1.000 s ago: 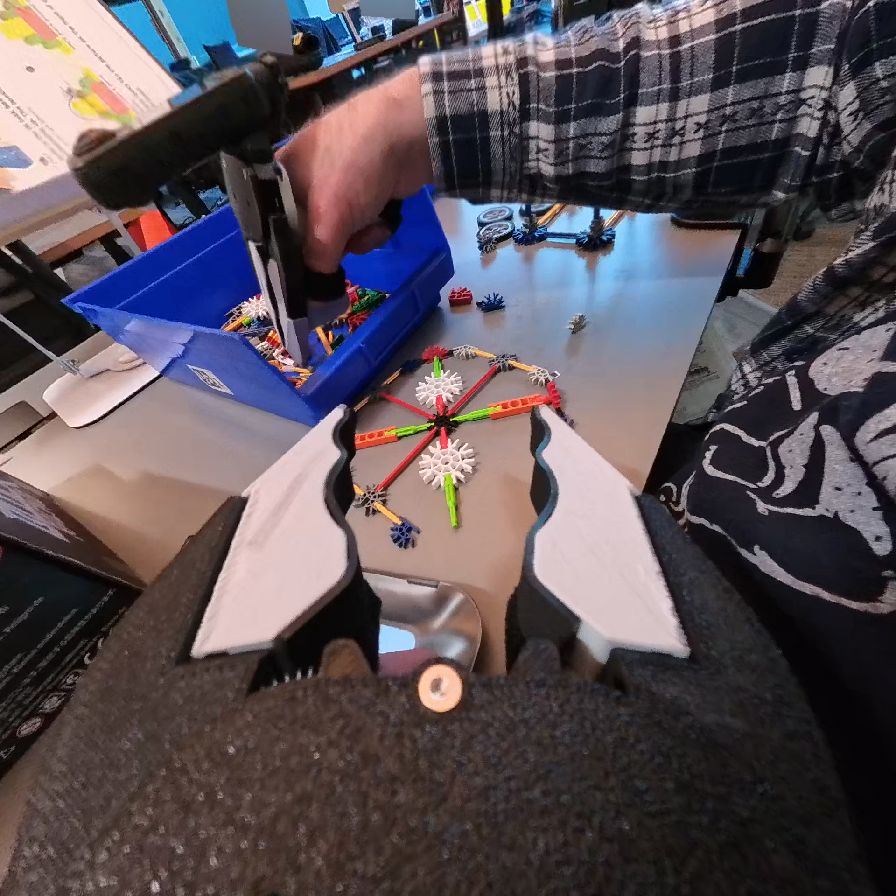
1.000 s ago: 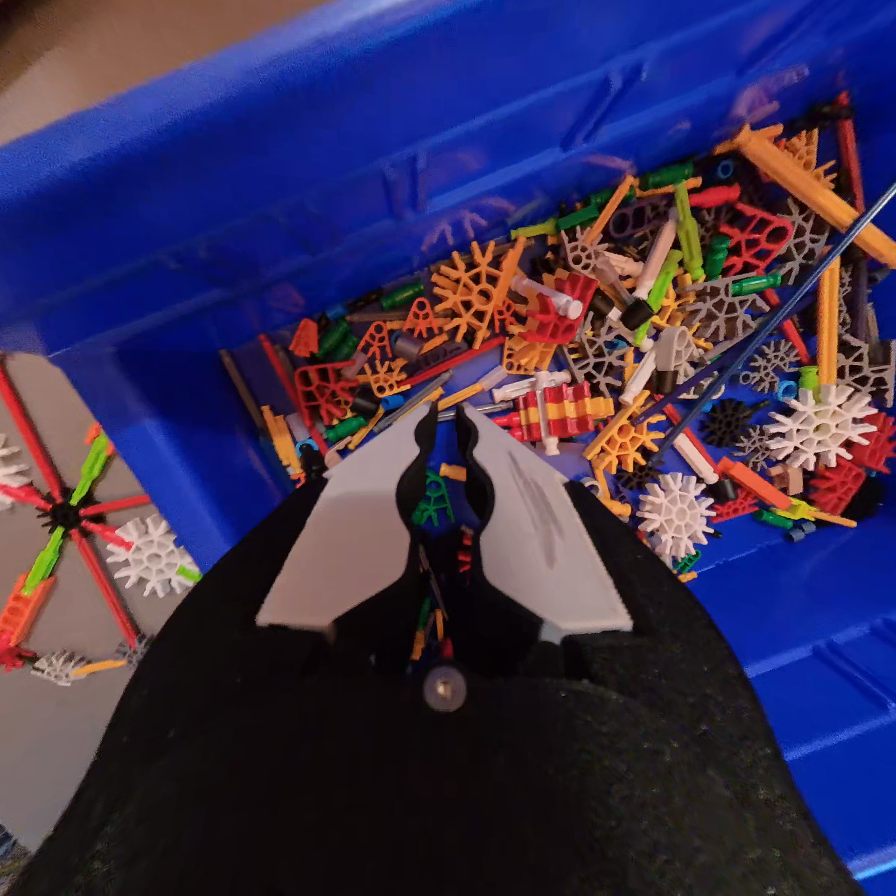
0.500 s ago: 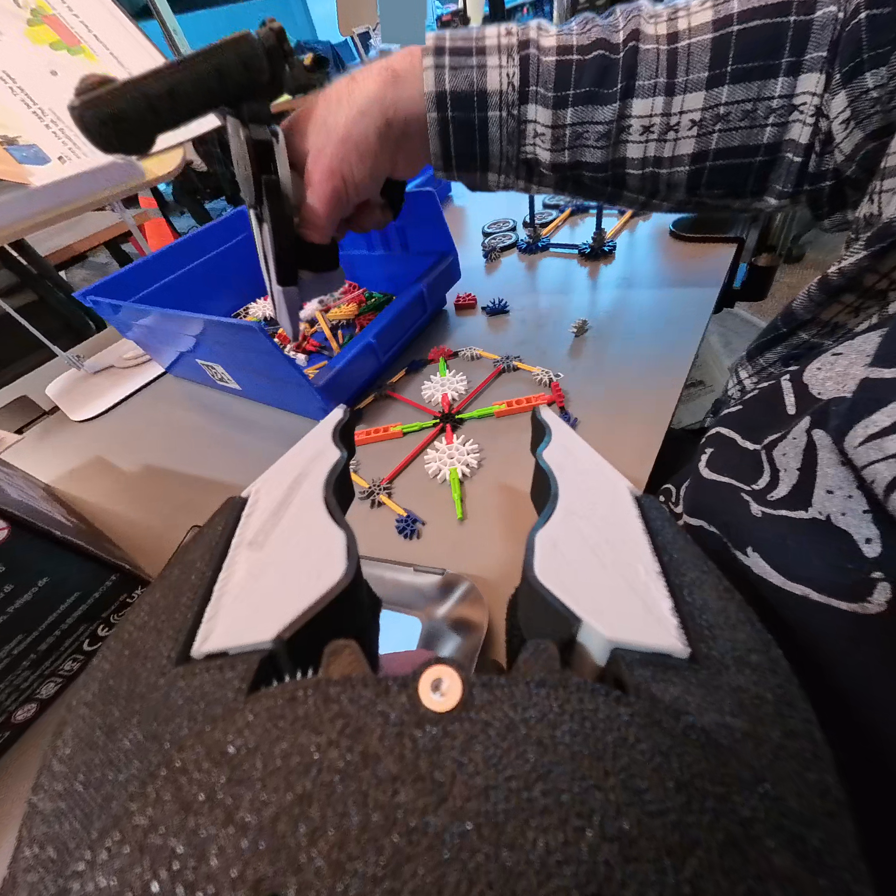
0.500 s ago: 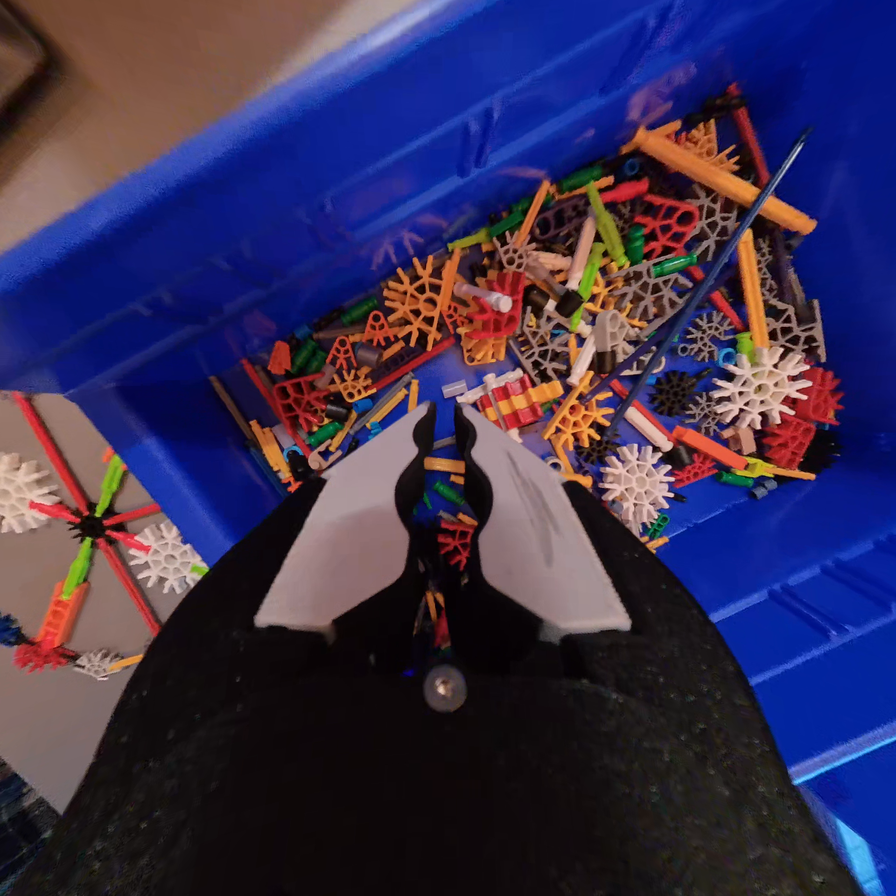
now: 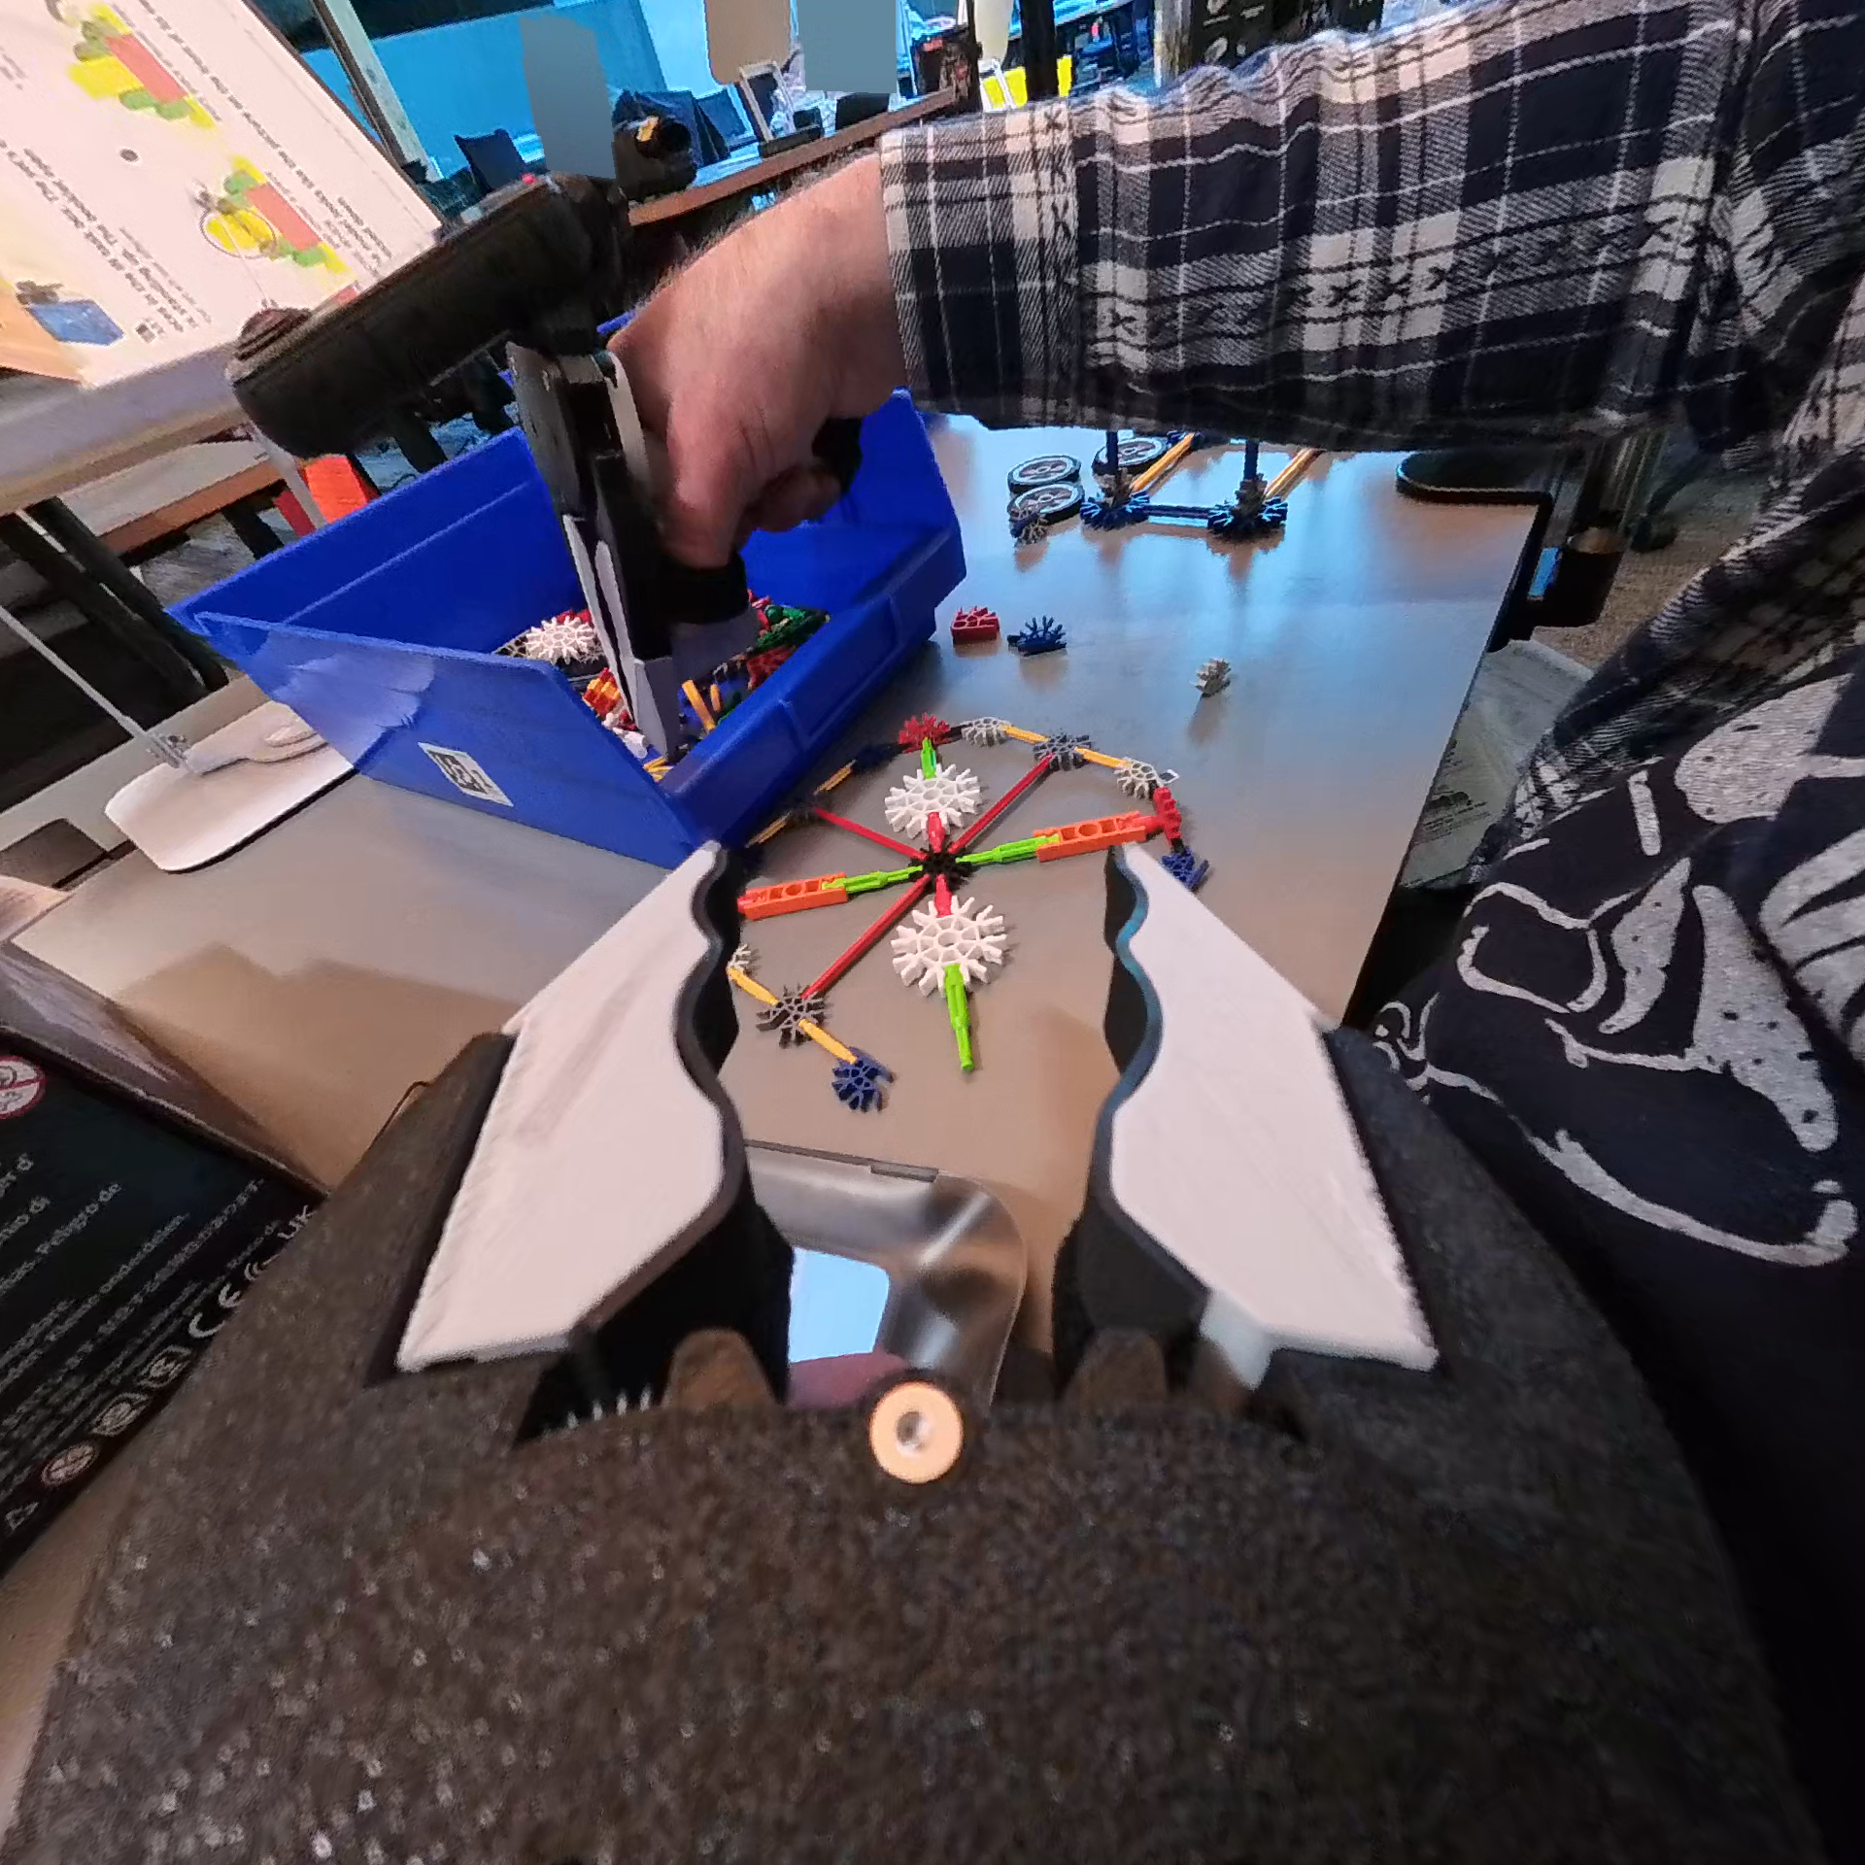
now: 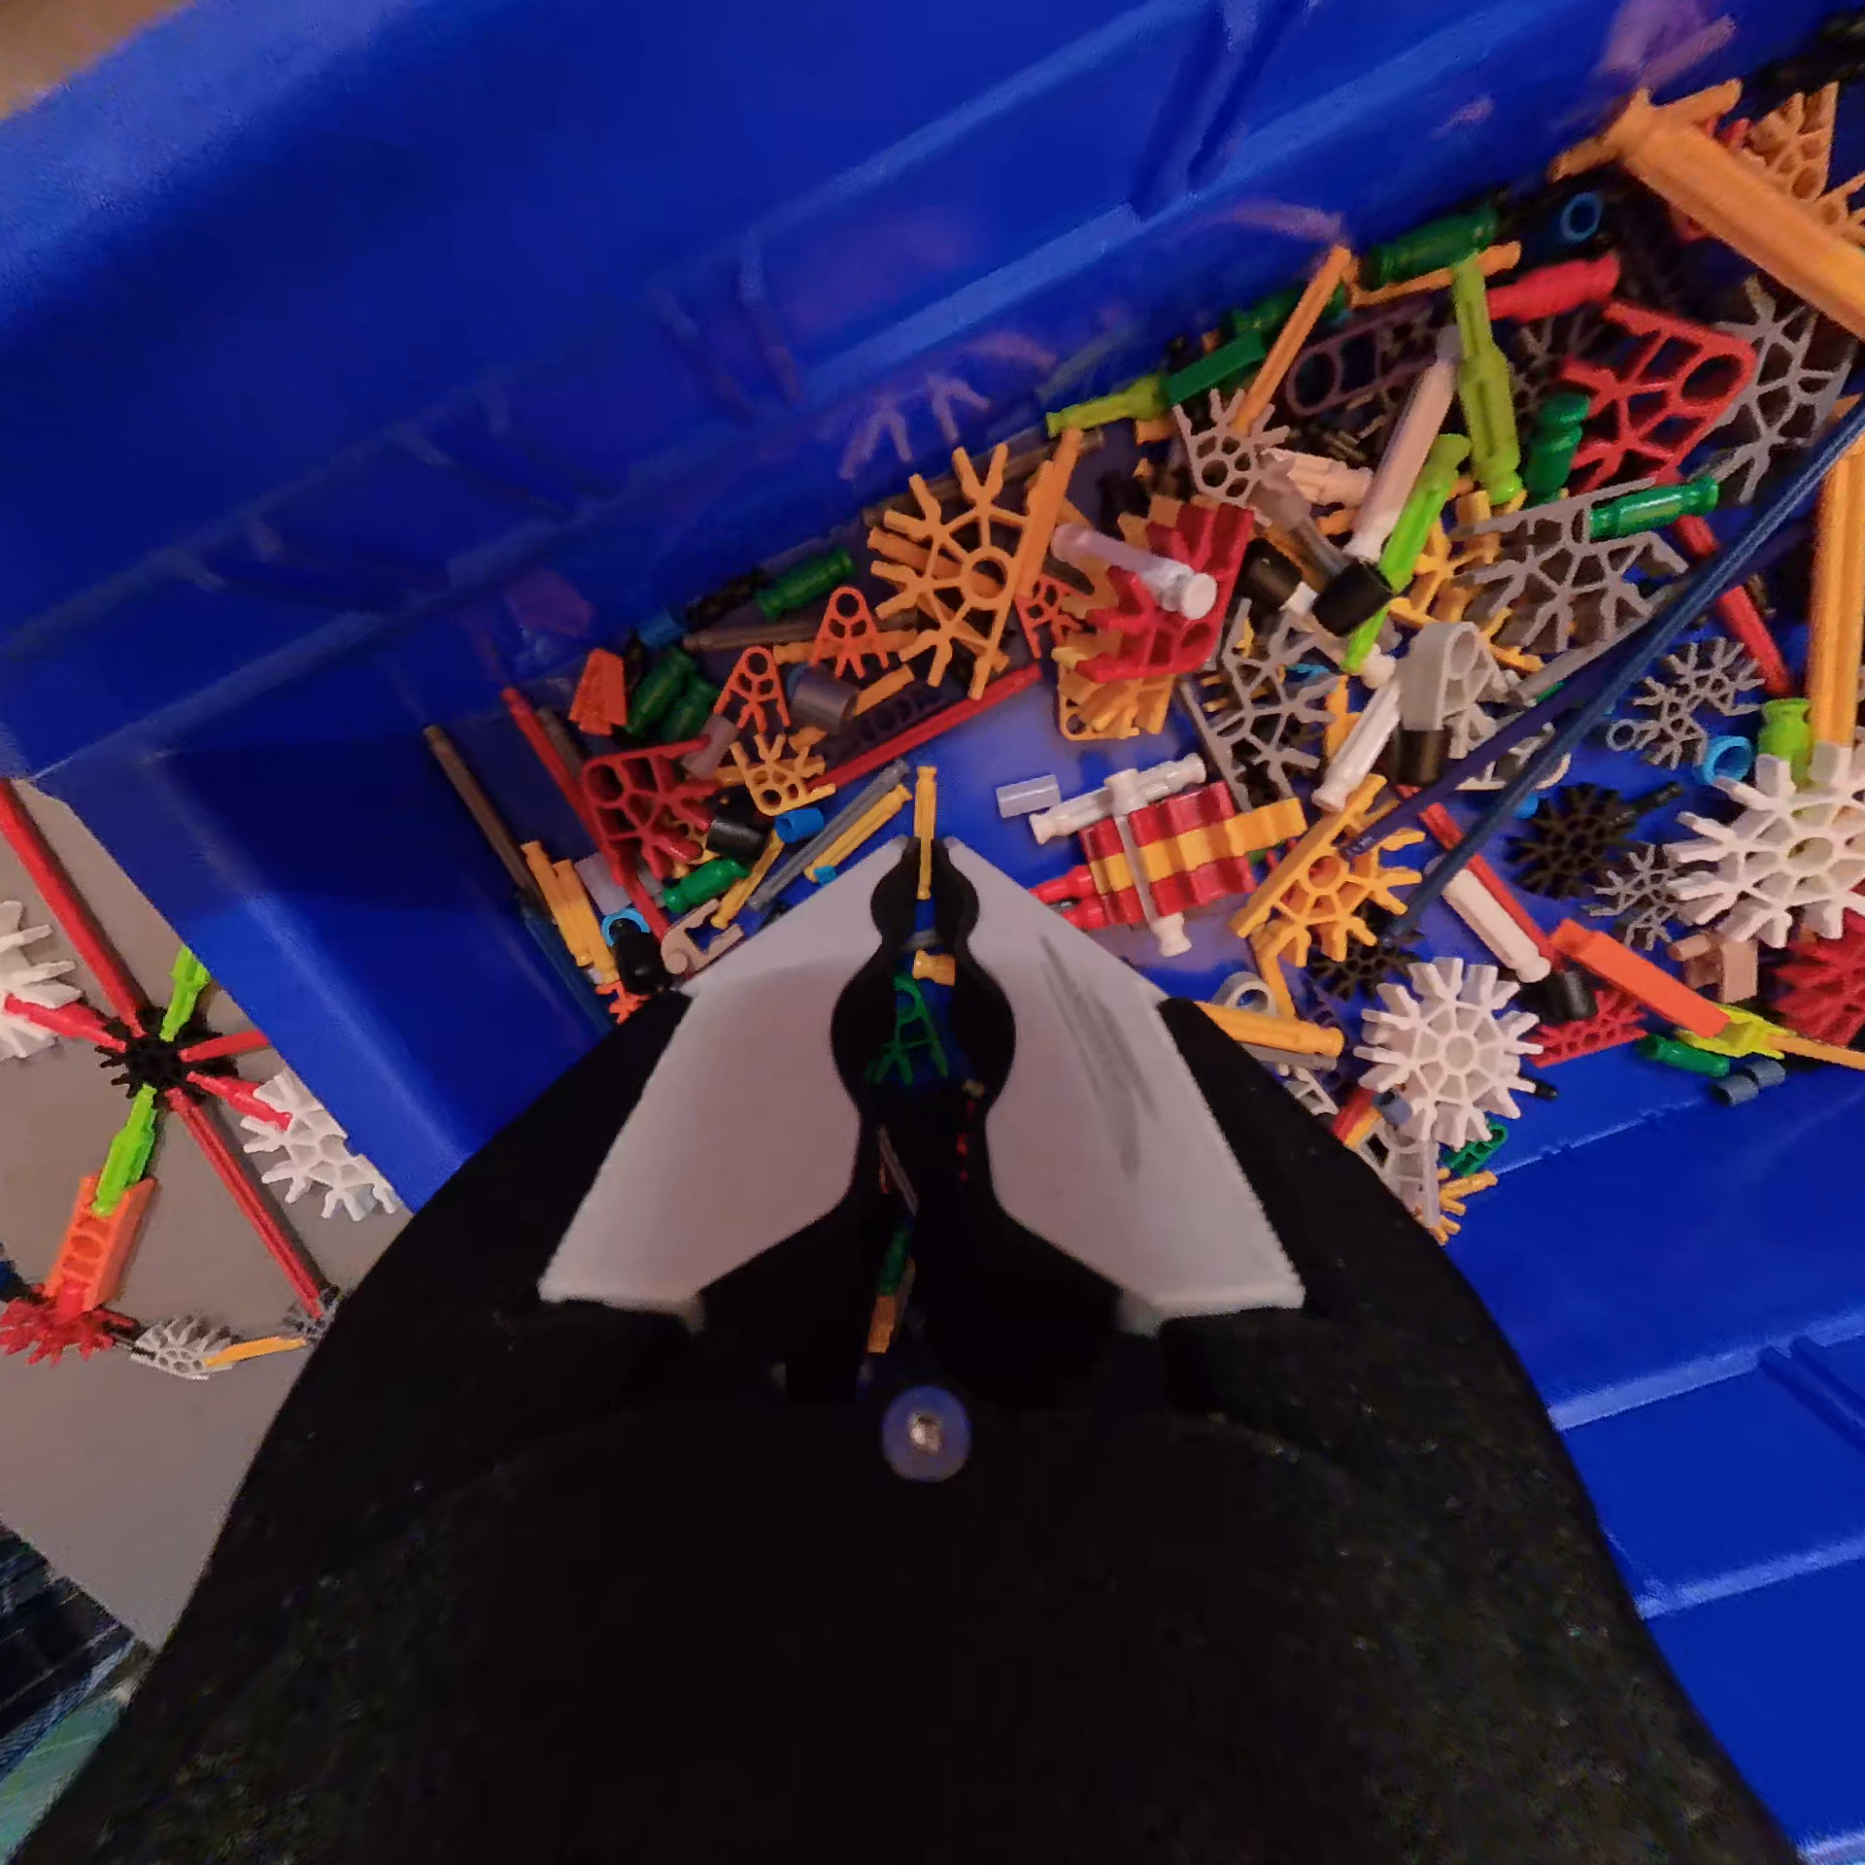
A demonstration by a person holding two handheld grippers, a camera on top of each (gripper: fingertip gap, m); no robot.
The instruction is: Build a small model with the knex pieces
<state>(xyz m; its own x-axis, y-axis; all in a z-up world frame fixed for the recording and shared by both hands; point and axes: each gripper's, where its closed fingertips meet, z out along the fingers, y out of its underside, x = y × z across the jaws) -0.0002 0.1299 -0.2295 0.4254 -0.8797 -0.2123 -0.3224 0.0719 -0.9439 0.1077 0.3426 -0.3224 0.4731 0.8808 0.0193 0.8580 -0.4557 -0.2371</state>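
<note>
My right gripper (image 6: 923, 853) is down inside a blue bin (image 6: 505, 303) of loose rod-and-connector toy pieces. It is shut on a short yellow rod (image 6: 923, 807) that sticks out past the fingertips. In the left wrist view the right gripper (image 5: 656, 706) points down into the blue bin (image 5: 484, 727), held by a hand in a plaid sleeve. My left gripper (image 5: 913, 878) is open and empty, held above the table before a flat wheel-shaped build (image 5: 944, 868) of red and green rods with white snowflake connectors. That build also shows in the right wrist view (image 6: 151, 1060).
A small wheeled frame (image 5: 1140, 495) stands at the table's far side. A red piece (image 5: 974, 624), a blue connector (image 5: 1037, 638) and a grey piece (image 5: 1211, 674) lie loose between. A dark box (image 5: 101, 1262) lies at the left. The person's body (image 5: 1665, 1009) is at the right. Some 25 cm of space lies between my two pairs of fingers.
The right gripper rose a little, then dropped back into the bin and closed from slightly apart onto the yellow rod. The left gripper has barely moved.
</note>
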